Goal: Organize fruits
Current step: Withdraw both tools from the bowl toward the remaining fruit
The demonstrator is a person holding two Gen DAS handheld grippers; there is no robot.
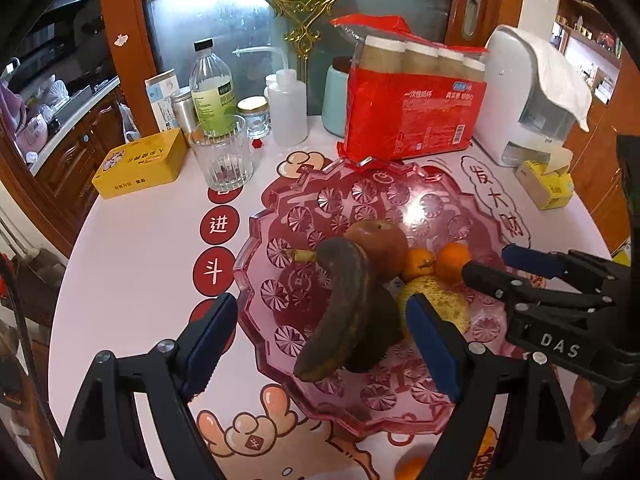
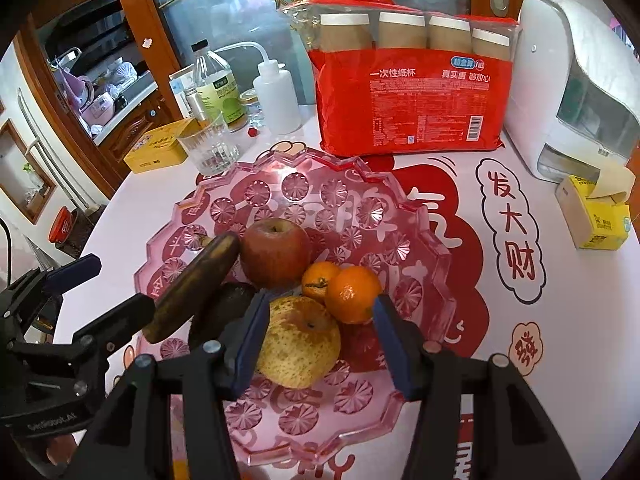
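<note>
On pink tray [image 2: 432, 264], blackened banana [image 2: 192, 288], possibly overripe, beside red apple [image 2: 276, 252].

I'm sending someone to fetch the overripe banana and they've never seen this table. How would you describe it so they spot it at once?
Find the big pink scalloped plastic fruit tray in the middle of the white table. In it, left of the red apple, lies the dark brown curved banana, resting across a dark avocado. It is the only long fruit; the others are round.

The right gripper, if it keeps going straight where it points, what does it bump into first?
Probably the yellow speckled pear lying in the pink glass fruit tray. The right gripper has open jaws on either side of it, though exact depth is unclear.
</note>
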